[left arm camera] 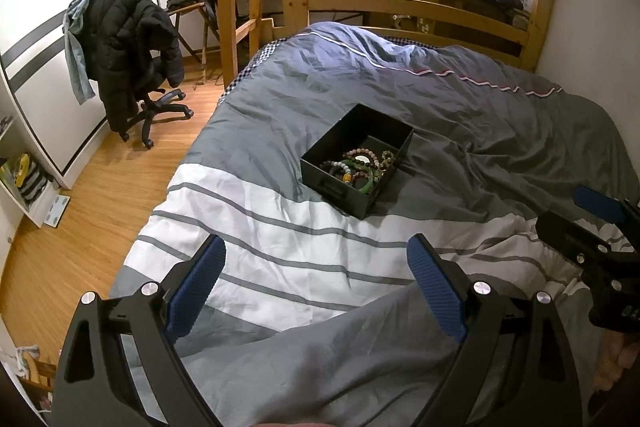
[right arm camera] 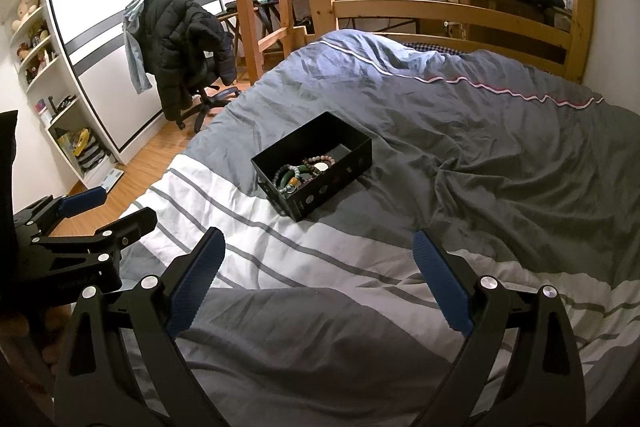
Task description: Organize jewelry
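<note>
Both grippers, left gripper (left arm camera: 316, 255) and right gripper (right arm camera: 318, 251), hover over the striped duvet (left arm camera: 280, 259) with fingers spread wide and nothing between them. Ahead, well apart from both, a black box (left arm camera: 358, 163) on the bed holds bracelets (left arm camera: 362, 167).

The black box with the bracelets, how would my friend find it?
Look at the big bed with the grey and white striped duvet. Near its middle sits an open black box holding beaded bracelets. It is the only thing lying on the covers.
</note>
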